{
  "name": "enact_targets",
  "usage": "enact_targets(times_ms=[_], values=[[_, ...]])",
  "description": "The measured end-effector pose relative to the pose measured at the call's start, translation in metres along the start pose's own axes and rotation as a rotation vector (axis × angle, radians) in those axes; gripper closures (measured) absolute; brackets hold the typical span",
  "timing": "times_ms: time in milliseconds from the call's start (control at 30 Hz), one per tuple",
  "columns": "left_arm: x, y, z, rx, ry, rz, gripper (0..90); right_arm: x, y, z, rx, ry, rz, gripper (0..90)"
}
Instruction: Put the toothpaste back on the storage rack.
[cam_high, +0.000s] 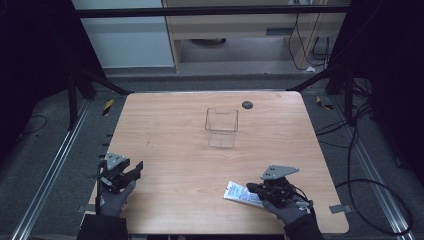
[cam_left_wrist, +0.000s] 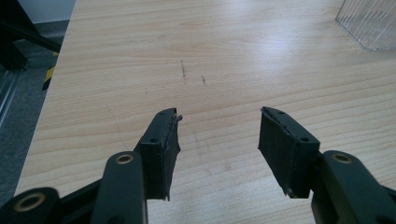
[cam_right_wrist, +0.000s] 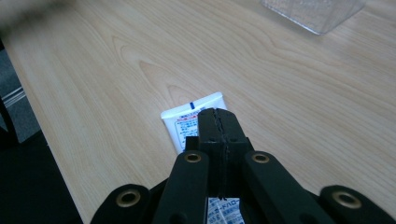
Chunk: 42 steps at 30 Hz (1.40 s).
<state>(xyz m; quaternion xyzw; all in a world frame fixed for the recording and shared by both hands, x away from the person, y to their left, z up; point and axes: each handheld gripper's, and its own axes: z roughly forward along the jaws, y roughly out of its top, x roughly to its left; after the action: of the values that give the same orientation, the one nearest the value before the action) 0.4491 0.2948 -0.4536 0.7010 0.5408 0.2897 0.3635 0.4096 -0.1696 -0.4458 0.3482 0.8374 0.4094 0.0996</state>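
Pinching my right claw (cam_right_wrist: 218, 122) tight, pads pressed together over a white printed tube (cam_right_wrist: 189, 120) lying flat near the table's (cam_high: 175, 150) front right; can't tell if I've really got it. Its flat crimped end points left, away from me. My left claw (cam_left_wrist: 218, 140) gapes wide, holding nothing. Farther off: a clear container (cam_high: 221, 127).
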Motion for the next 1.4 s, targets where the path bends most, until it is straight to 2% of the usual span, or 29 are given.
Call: enact_targets(times_ms=[267,433,667,867,1067,1400], values=[[0.002,0.0,0.0,0.0,0.005,-0.006,46.0,0.012,0.001,0.014,0.048,0.035,-0.018,90.0],[0.003,0.0,0.0,0.001,0.008,-0.008,45.8,0.018,0.0,0.023,0.09,0.047,-0.046,90.0],[0.003,0.0,0.0,0.002,0.009,-0.005,45.5,0.02,-0.003,0.031,0.157,0.05,-0.051,90.0],[0.001,0.0,0.0,0.003,0.008,0.0,45.1,0.022,-0.005,0.036,0.183,0.053,-0.074,90.0],[0.001,0.0,0.001,0.004,0.002,0.003,44.3,0.023,-0.005,0.041,0.212,0.037,-0.075,90.0],[0.001,-0.001,0.002,0.005,0.0,0.004,44.1,0.019,-0.004,0.043,0.209,-0.007,-0.061,90.0]])
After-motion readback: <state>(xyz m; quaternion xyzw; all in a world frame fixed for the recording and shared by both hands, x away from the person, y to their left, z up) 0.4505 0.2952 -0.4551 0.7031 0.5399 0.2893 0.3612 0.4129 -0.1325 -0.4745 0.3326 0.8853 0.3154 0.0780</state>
